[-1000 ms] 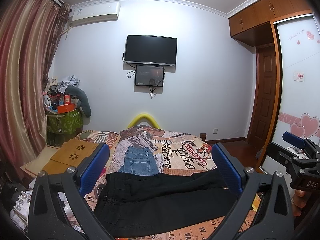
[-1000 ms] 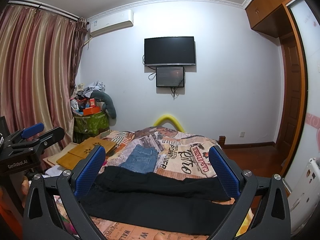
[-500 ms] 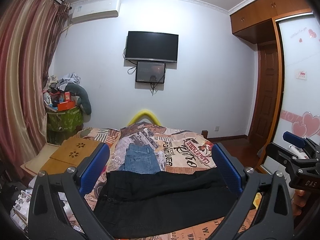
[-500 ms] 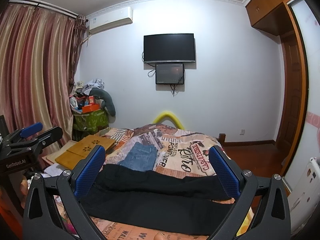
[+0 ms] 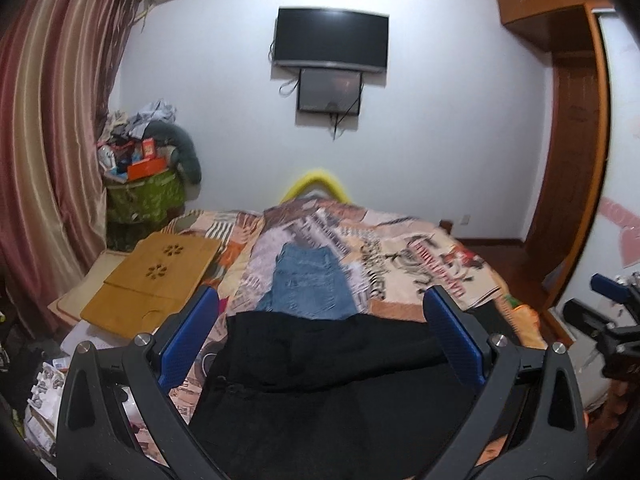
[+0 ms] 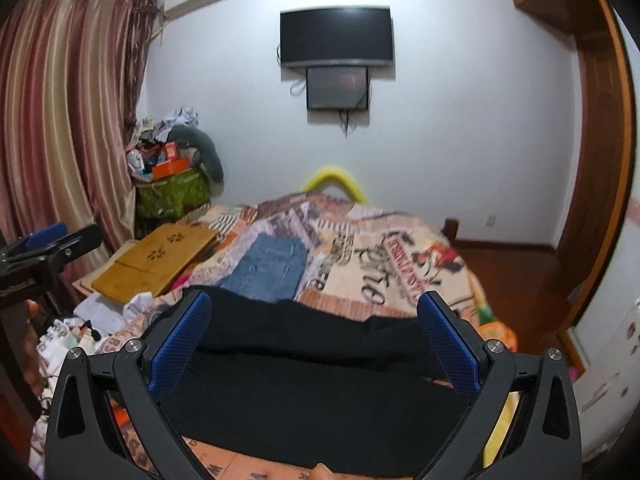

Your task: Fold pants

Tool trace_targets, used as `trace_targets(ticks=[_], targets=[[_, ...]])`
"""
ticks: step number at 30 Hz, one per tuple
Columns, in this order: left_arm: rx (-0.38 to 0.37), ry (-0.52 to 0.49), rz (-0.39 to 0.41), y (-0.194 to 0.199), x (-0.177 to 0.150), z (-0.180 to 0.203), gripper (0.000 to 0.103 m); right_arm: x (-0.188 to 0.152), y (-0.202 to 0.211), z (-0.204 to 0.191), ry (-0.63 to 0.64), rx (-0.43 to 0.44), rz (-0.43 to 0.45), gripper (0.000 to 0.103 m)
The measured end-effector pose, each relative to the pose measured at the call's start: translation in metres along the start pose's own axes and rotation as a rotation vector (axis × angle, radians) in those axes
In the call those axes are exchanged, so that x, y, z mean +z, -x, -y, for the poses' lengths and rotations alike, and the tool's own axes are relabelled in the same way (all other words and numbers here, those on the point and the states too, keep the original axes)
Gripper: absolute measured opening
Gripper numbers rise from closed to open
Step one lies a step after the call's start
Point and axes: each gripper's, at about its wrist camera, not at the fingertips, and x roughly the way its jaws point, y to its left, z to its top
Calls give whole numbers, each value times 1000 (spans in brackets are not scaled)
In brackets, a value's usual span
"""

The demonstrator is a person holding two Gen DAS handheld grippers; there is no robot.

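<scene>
Black pants (image 5: pixel 328 376) lie spread across the near end of the bed, waist at the left, legs running right; they also show in the right wrist view (image 6: pixel 312 376). My left gripper (image 5: pixel 320 332) is open and empty, held above the pants. My right gripper (image 6: pixel 314 338) is open and empty, also above them. The right gripper shows at the right edge of the left wrist view (image 5: pixel 608 320), and the left gripper at the left edge of the right wrist view (image 6: pixel 48 244).
Folded blue jeans (image 5: pixel 308 284) lie on the printed bedspread (image 5: pixel 420 264) just beyond the pants. A wooden lap desk (image 5: pixel 156 276) sits at the bed's left. A cluttered green box (image 5: pixel 144 196), curtains and a wall TV (image 5: pixel 332 42) stand behind. A door is at the right.
Both grippers have tilted downward and moved closer to the bed, so the pants and jeans look larger. Both stay open. The pants have not moved.
</scene>
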Motion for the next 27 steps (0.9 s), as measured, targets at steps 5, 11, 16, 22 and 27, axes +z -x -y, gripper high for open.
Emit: trace_targets(ticks=[5, 11, 16, 22, 27], targets=[[8, 15, -79, -61, -9, -20, 103, -3, -41, 12, 5, -28, -54, 102], [82, -12, -144, -137, -17, -46, 103, -6, -97, 27, 48, -58, -119, 102], [118, -22, -219, -200, -28, -78, 103, -8, -142, 44, 66, -64, -189, 102], [153, -60, -298, -257, -42, -106, 103, -11, -199, 59, 94, -28, -284, 101], [140, -26, -422, -305, -61, -131, 103, -18, -243, 61, 136, 37, -368, 100]])
